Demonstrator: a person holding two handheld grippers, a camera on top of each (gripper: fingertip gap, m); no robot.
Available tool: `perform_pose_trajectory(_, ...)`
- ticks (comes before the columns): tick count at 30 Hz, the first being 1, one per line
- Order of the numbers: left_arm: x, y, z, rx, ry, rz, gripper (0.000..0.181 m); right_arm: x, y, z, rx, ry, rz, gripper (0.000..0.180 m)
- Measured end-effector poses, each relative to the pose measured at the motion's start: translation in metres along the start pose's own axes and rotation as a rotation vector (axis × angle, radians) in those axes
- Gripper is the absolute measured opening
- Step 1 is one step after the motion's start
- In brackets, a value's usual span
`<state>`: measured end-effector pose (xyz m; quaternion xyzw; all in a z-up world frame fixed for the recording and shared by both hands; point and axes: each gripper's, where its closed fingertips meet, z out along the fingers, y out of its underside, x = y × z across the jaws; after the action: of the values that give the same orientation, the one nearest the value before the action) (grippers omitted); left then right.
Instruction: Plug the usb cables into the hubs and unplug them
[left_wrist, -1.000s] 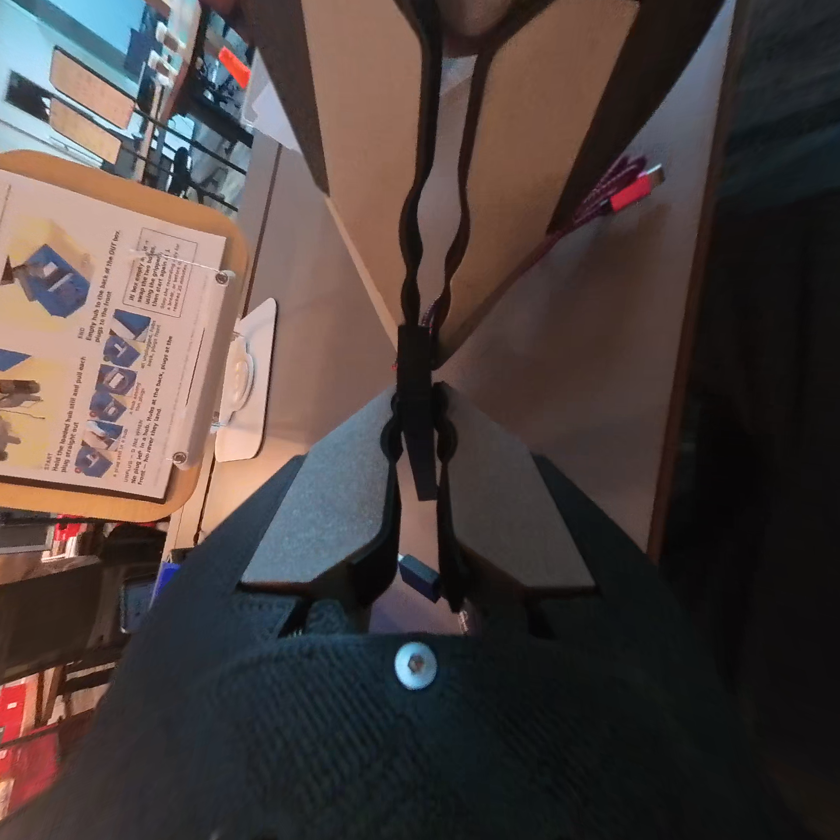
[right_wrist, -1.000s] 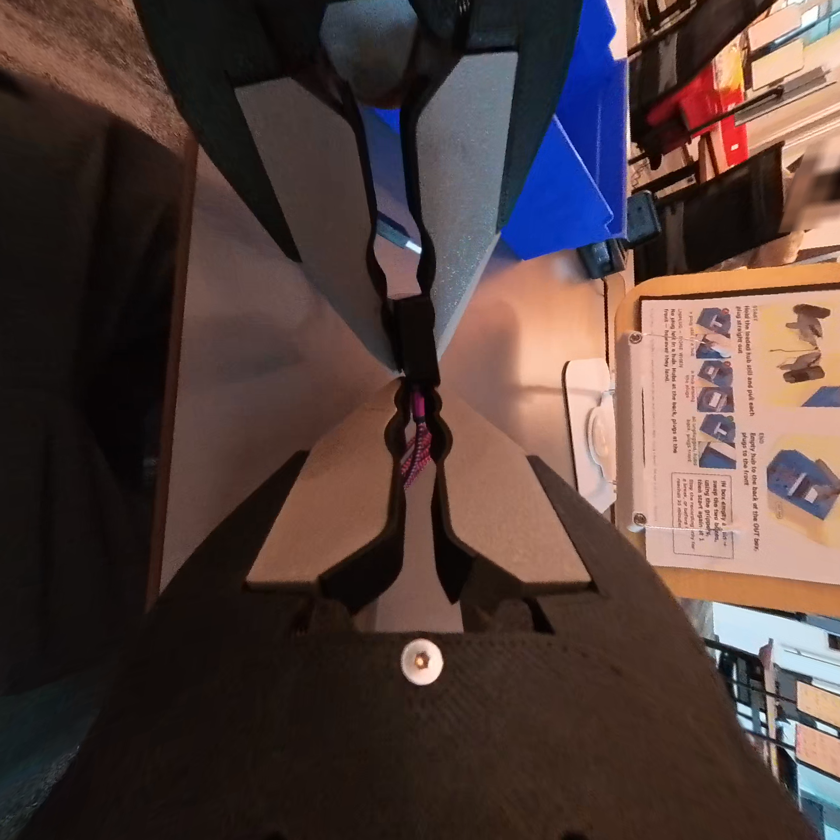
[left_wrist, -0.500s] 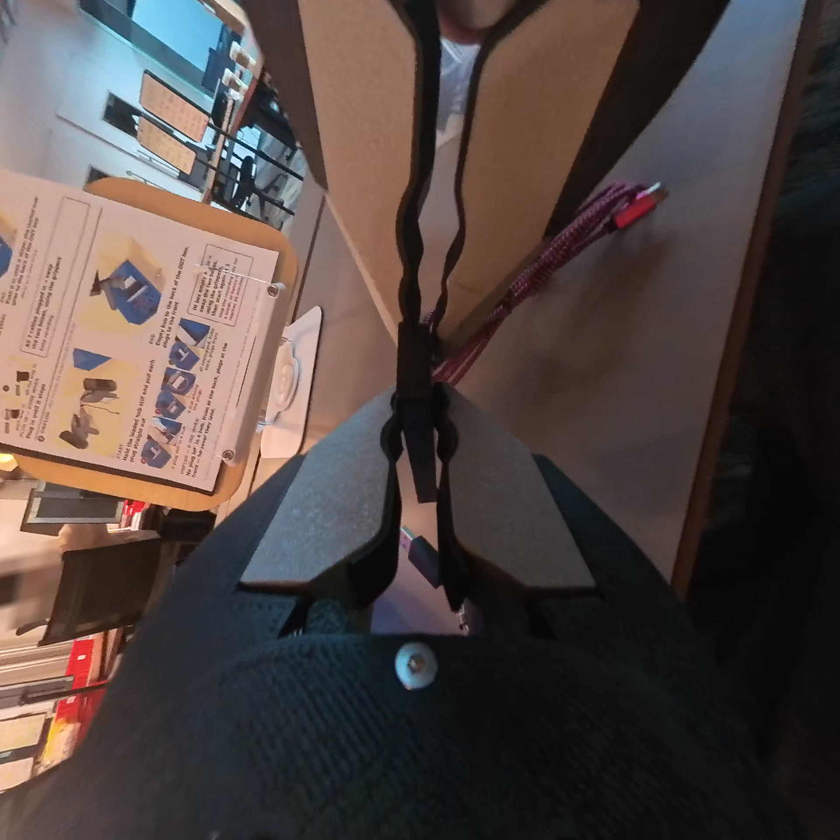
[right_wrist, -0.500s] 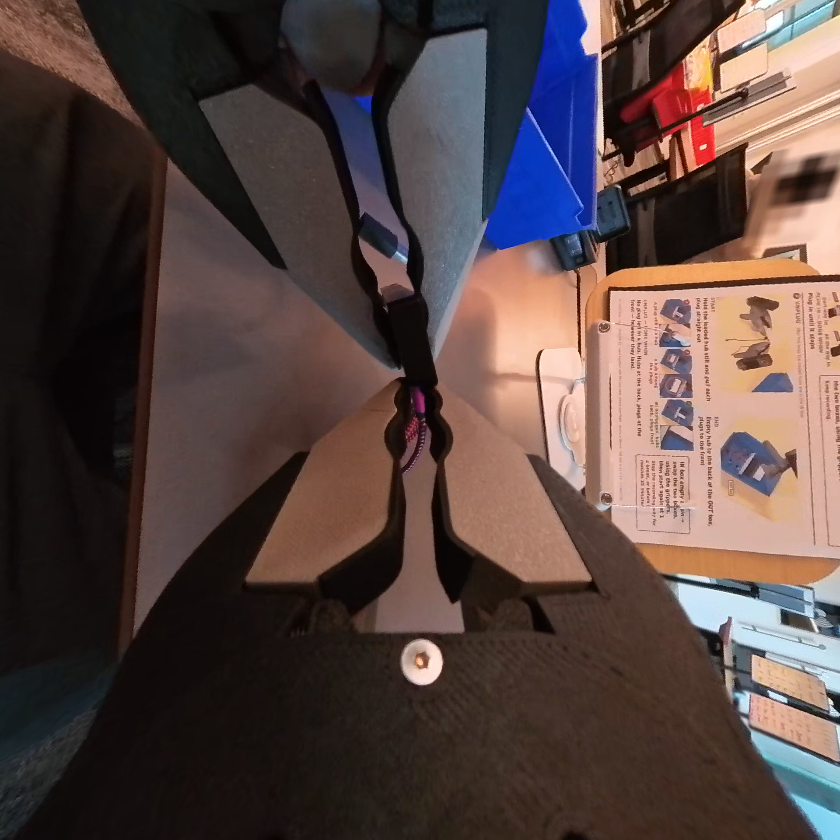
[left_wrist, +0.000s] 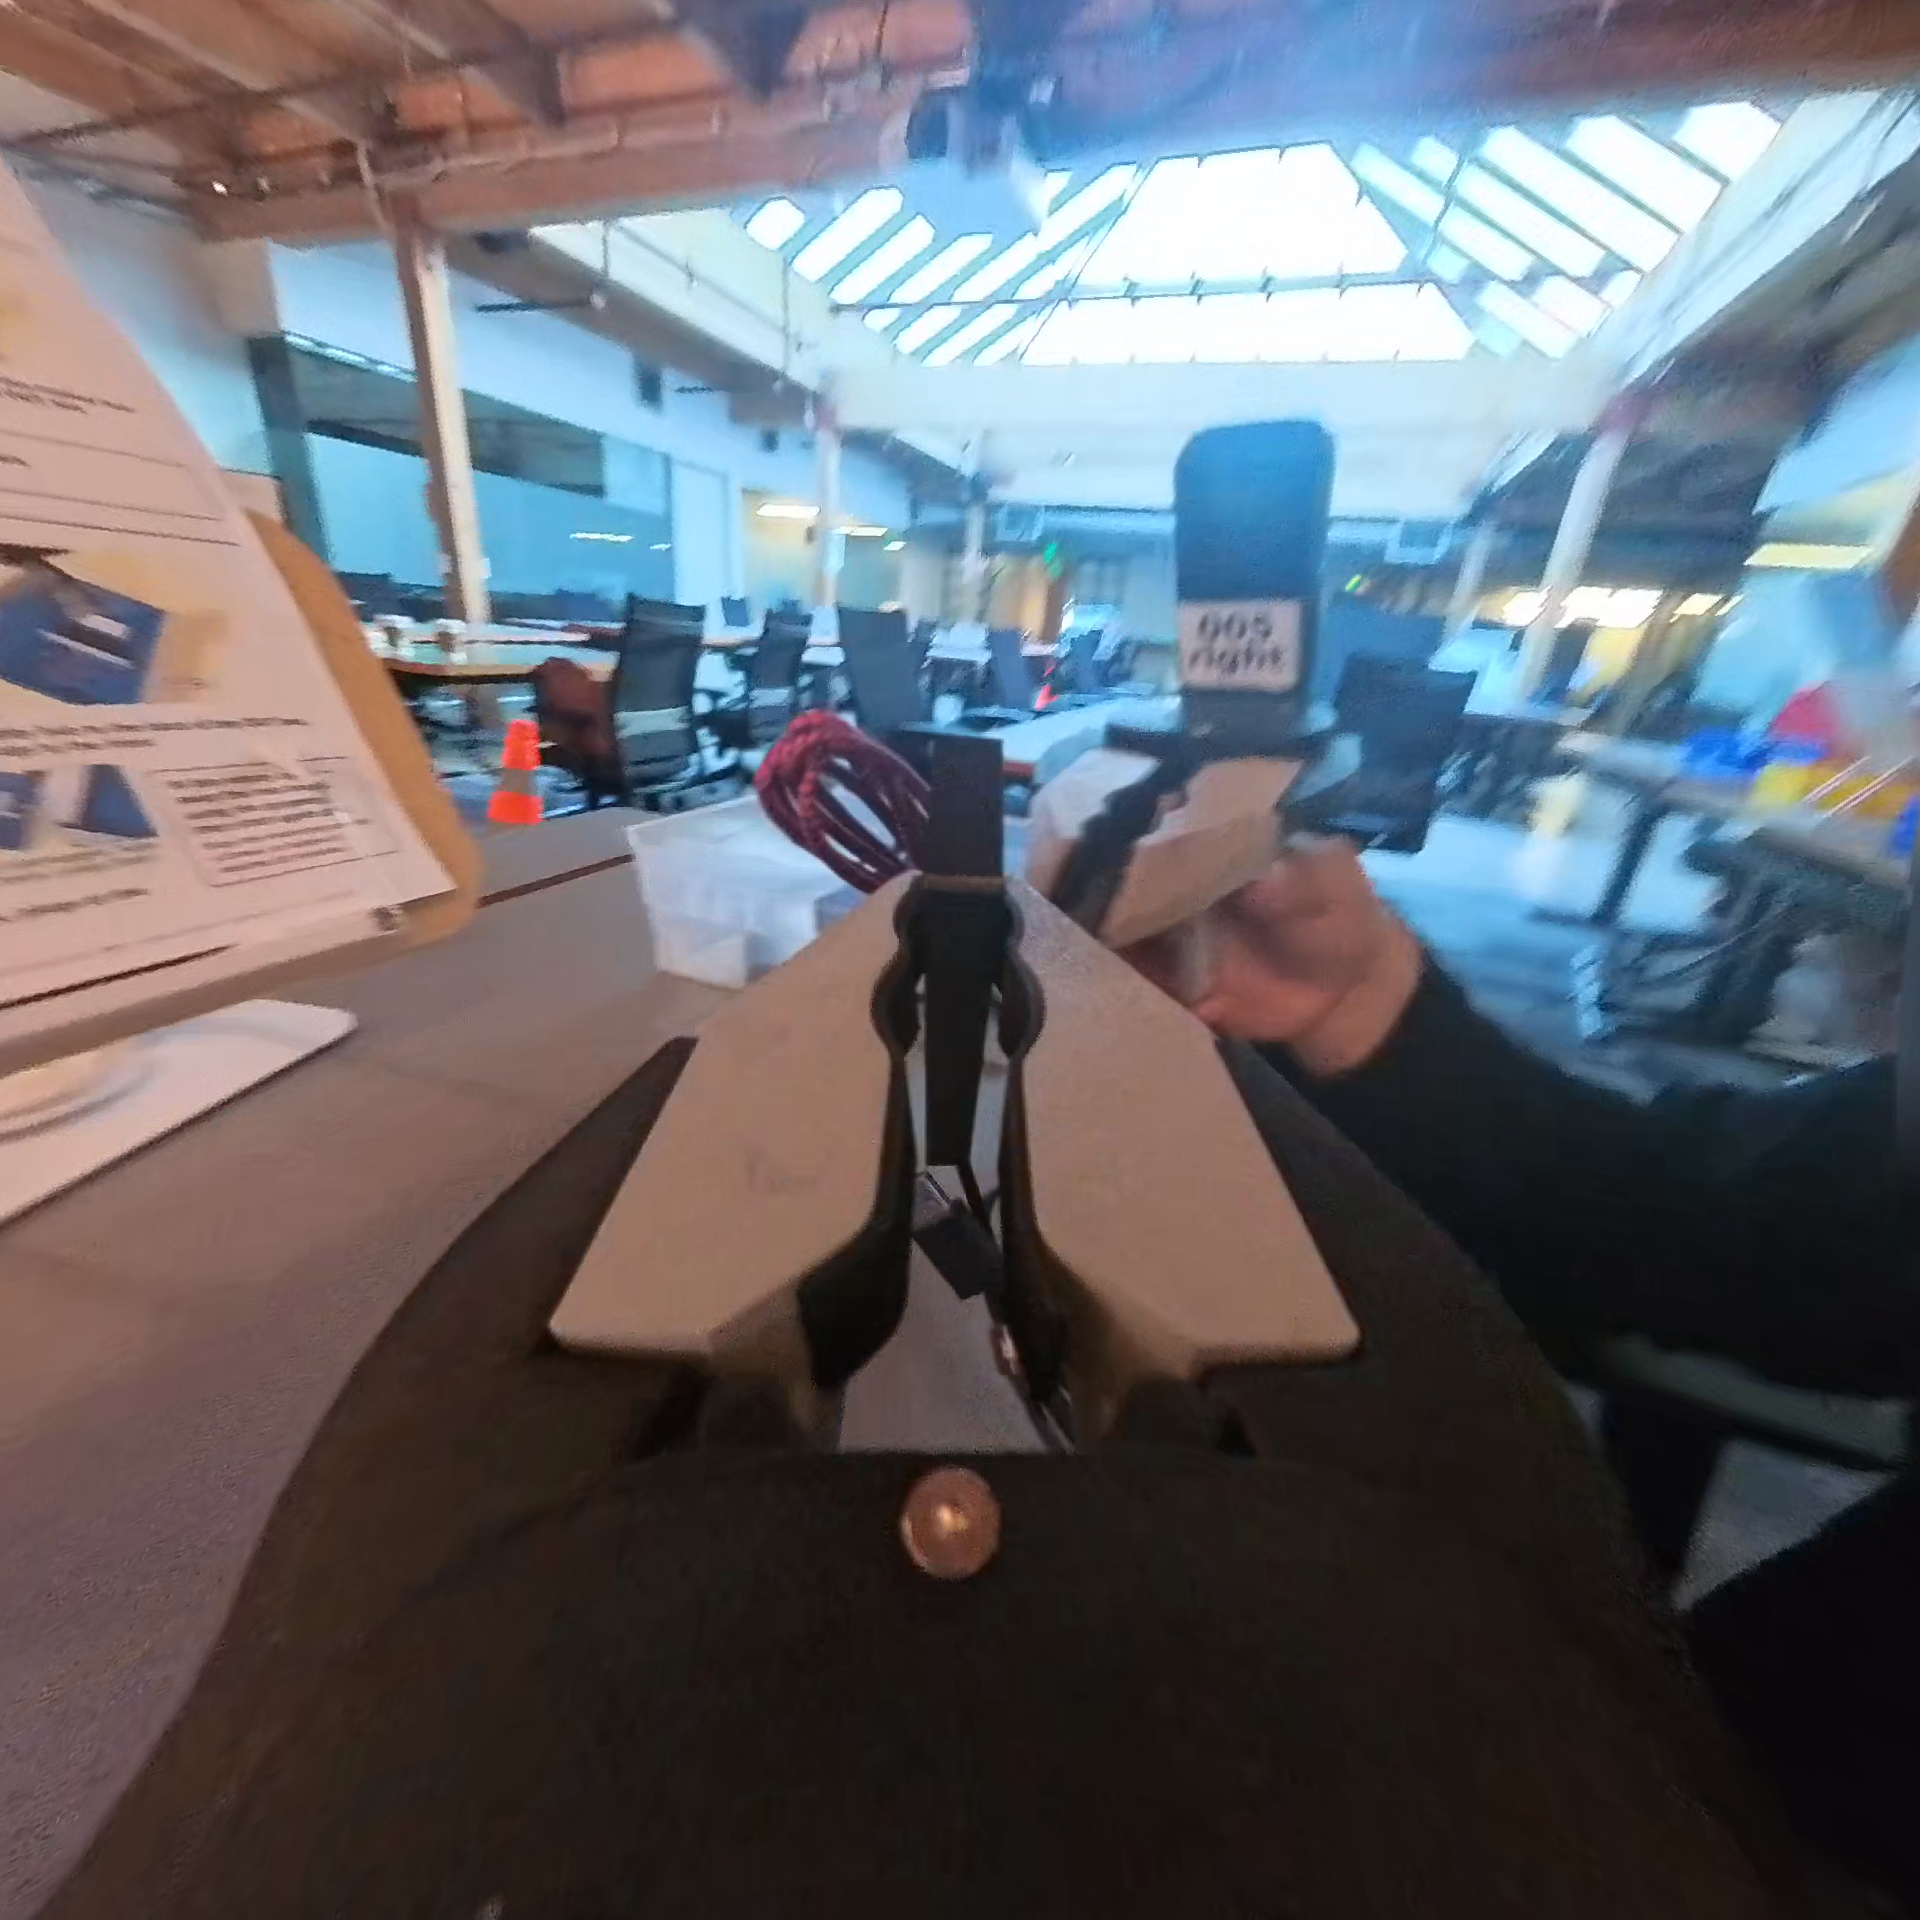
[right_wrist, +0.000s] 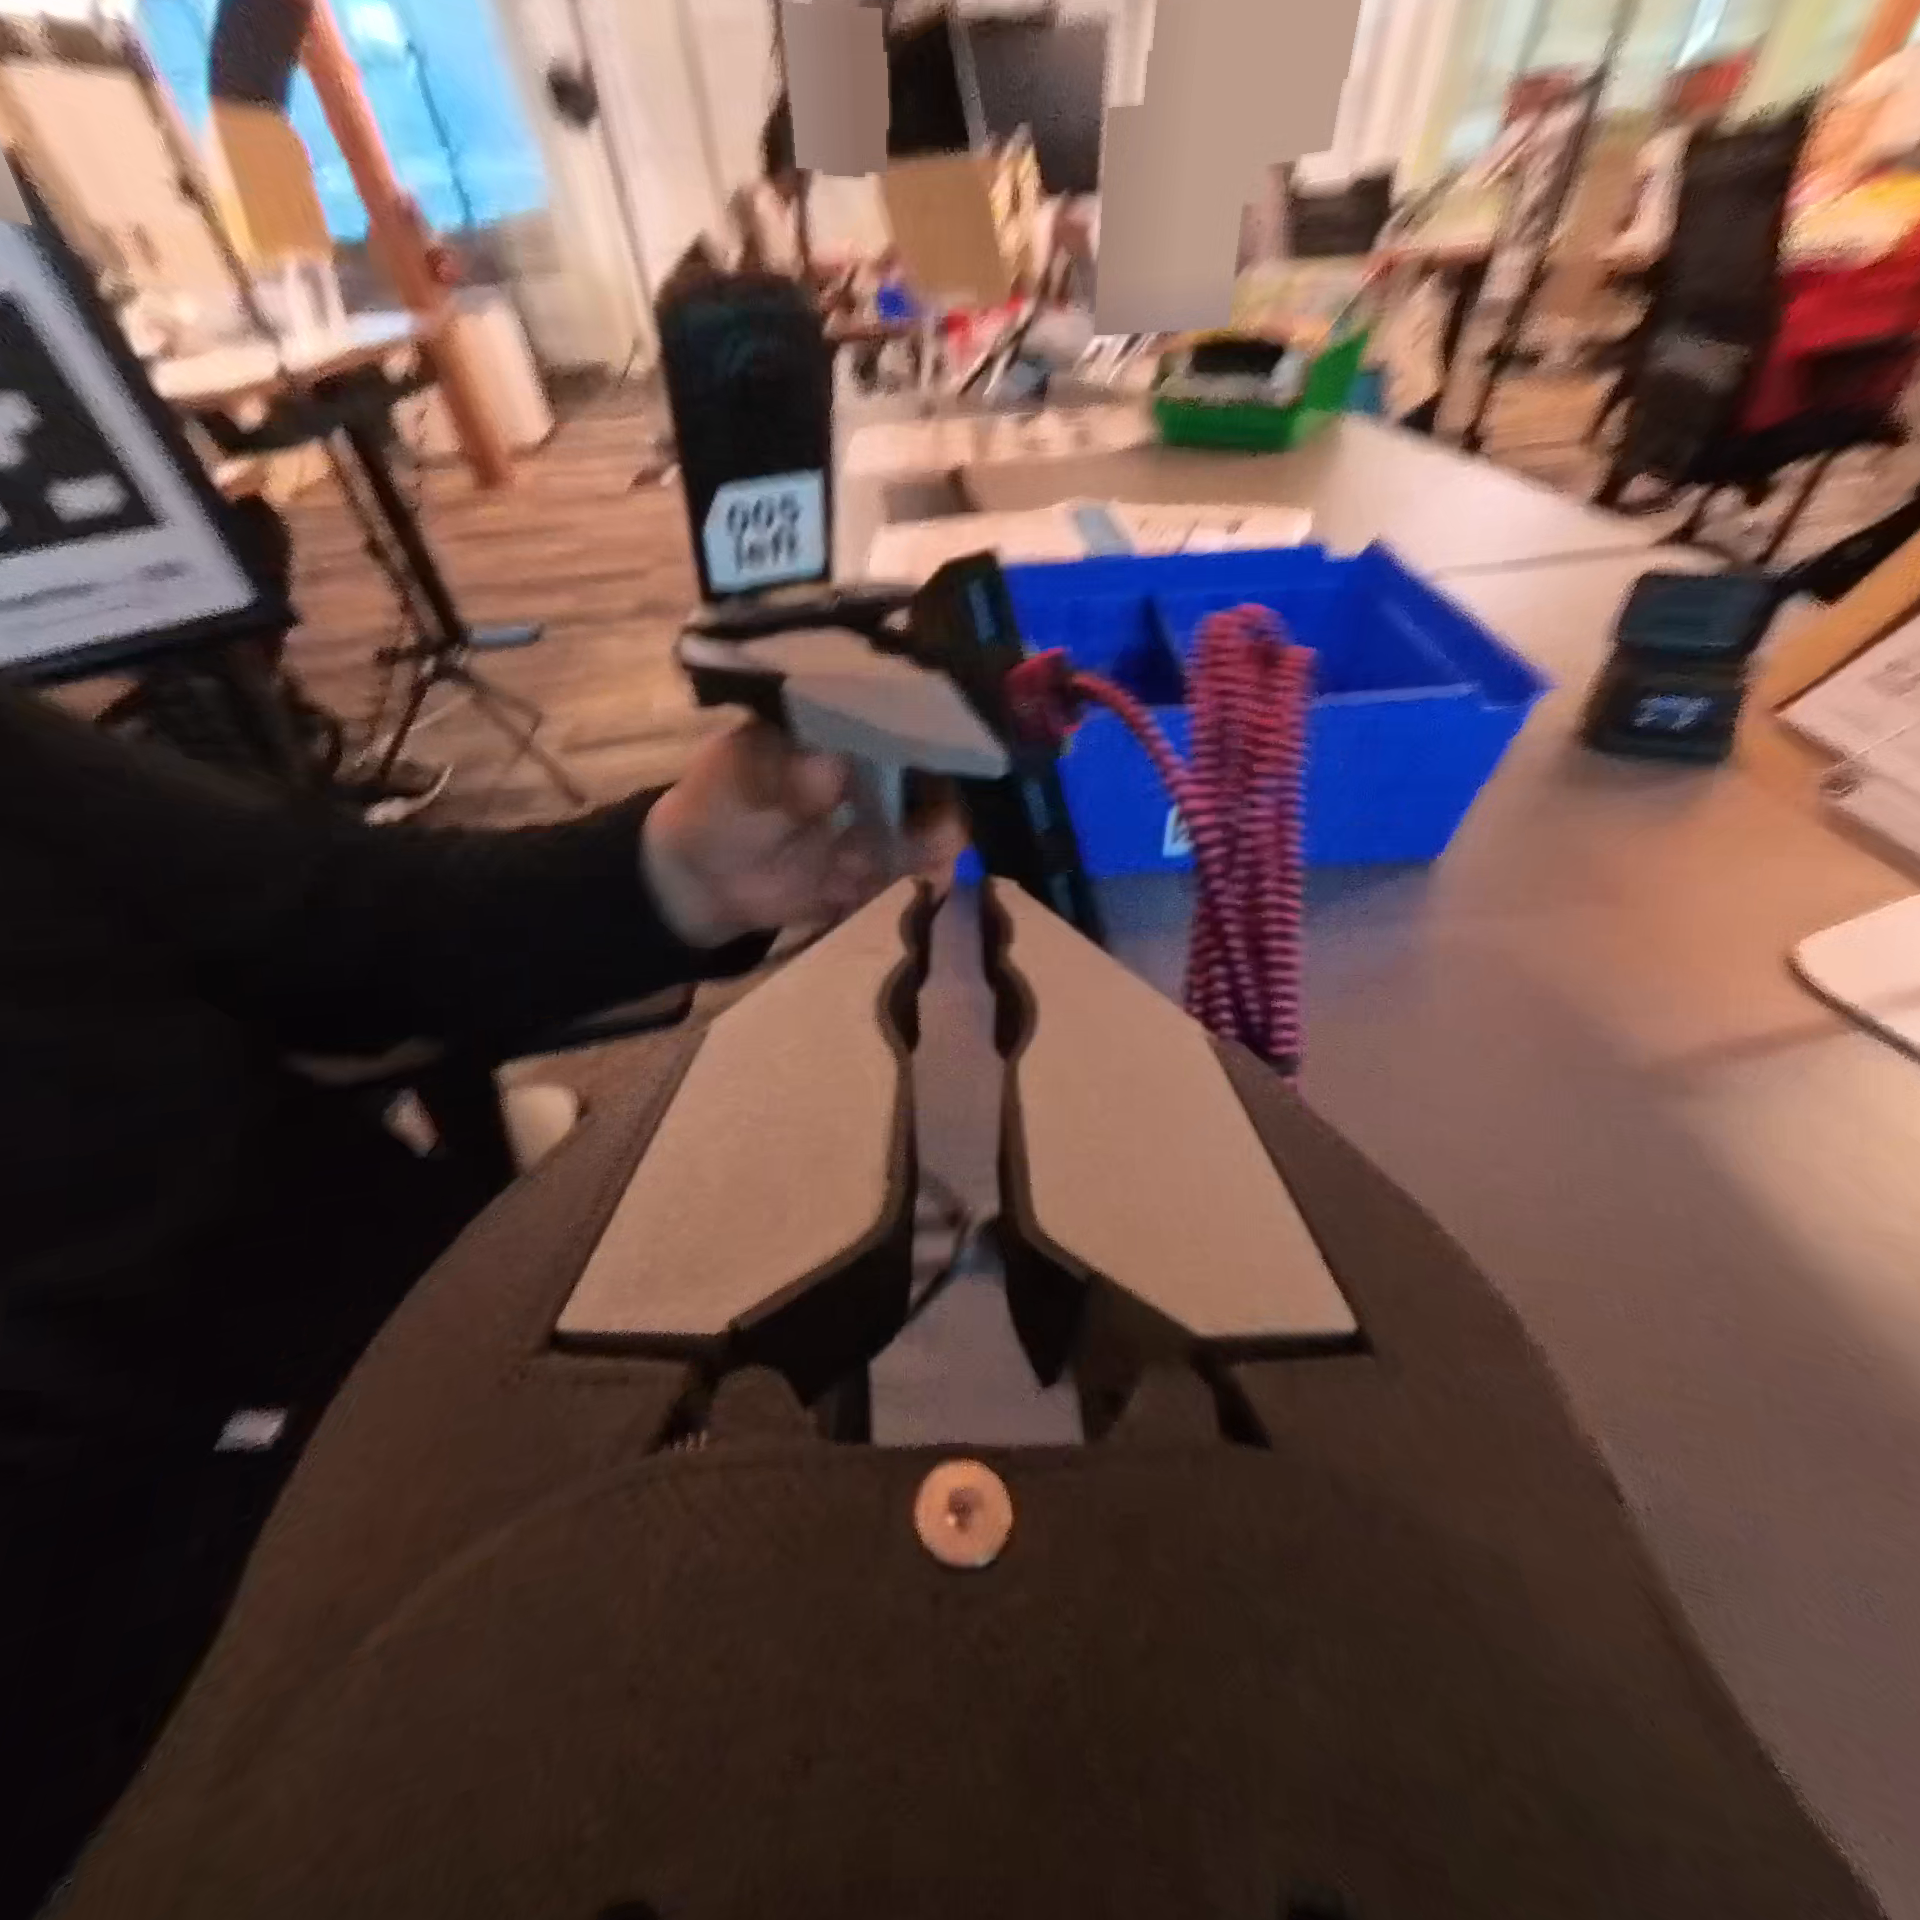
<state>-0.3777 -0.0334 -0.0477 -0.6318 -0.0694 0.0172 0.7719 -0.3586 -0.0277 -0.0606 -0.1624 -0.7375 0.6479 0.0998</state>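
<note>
Hub (left_wrist: 961, 831) clamped upright in left gripper (left_wrist: 958, 904), raised over table (left_wrist: 312, 1195); red cable (right_wrist: 1242, 821) plugged in, hanging by blue bin (right_wrist: 1382, 727). Right gripper (right_wrist: 956, 904) level, fingers slightly apart, empty. White labels on both handles, instruction sheet (left_wrist: 135, 727) left

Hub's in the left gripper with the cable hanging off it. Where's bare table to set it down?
Widest bare table: right of the hanging cable, bounded by the blue bin, black device and white stand base. A narrower strip lies between that base and the left gripper holding the hub. Crowded near the clear tub.
</note>
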Motion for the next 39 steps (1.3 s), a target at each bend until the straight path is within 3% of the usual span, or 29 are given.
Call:
perform_pose_trajectory(1,0.002,-0.003,0.0,0.027,0.016,-0.037,0.008,0.003,-0.007,0.001,0.064,0.021,-0.001,0.01)
perform_pose_trajectory(5,0.011,-0.005,0.004,0.082,0.063,-0.123,0.008,0.007,-0.022,0.004,0.224,0.077,0.002,0.008)
perform_pose_trajectory(12,0.018,-0.003,0.008,0.14,0.117,-0.252,0.009,0.003,-0.025,0.003,0.327,-0.017,0.062,0.003)
perform_pose_trajectory(20,0.02,0.005,0.014,0.123,0.122,-0.283,0.008,0.003,-0.023,0.004,0.351,-0.053,0.034,0.012)
perform_pose_trajectory(24,0.02,0.006,0.014,0.132,0.138,-0.318,0.008,0.005,-0.021,0.005,0.33,-0.03,0.003,0.01)
perform_pose_trajectory(32,0.027,0.001,0.014,0.145,0.172,-0.315,0.009,-0.002,-0.026,-0.002,0.392,-0.16,0.078,0.005)
perform_pose_trajectory(39,0.021,0.006,0.015,0.146,0.116,-0.311,0.008,0.004,-0.021,0.0,0.35,-0.053,0.027,0.006)
